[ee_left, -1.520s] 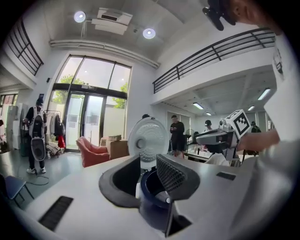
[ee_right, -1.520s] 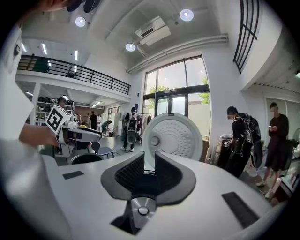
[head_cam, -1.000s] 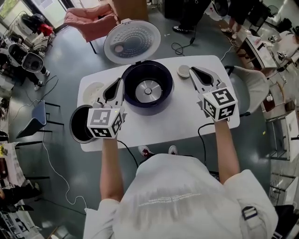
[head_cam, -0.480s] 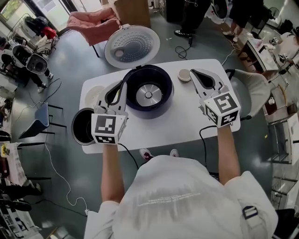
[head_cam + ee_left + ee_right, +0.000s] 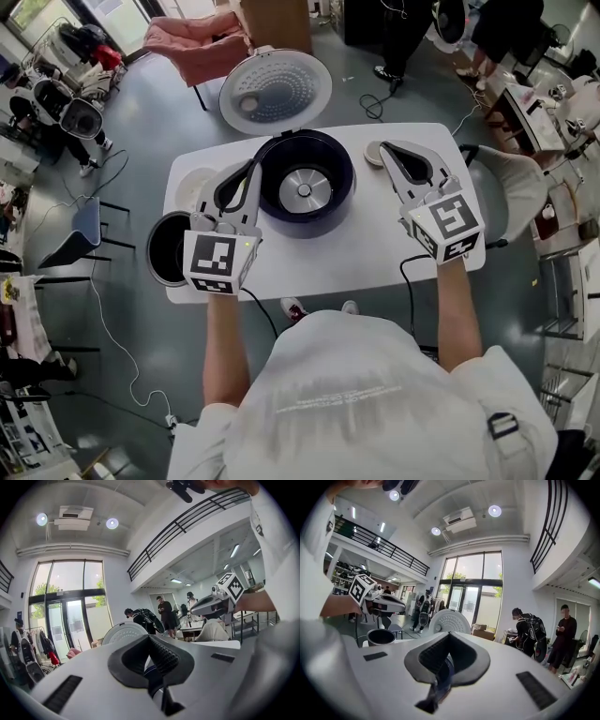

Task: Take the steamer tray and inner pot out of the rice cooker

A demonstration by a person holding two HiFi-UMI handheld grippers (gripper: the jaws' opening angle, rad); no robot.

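The dark blue rice cooker stands open at the back middle of the white table, and its heating plate shows inside. Its white lid is tipped back. A dark inner pot sits at the table's front left corner, also seen in the right gripper view. A white round tray lies on the table's left, partly behind my left gripper. That gripper is shut and empty by the cooker's left rim. My right gripper hovers right of the cooker, shut and empty.
A small white round piece lies by the right gripper's tip. A pink chair stands behind the table, a grey chair to its right. Cables run over the floor. People stand at the back.
Both grippers have risen a little and rolled slightly; the left cube now faces the camera more squarely. Nothing was picked up or let go.
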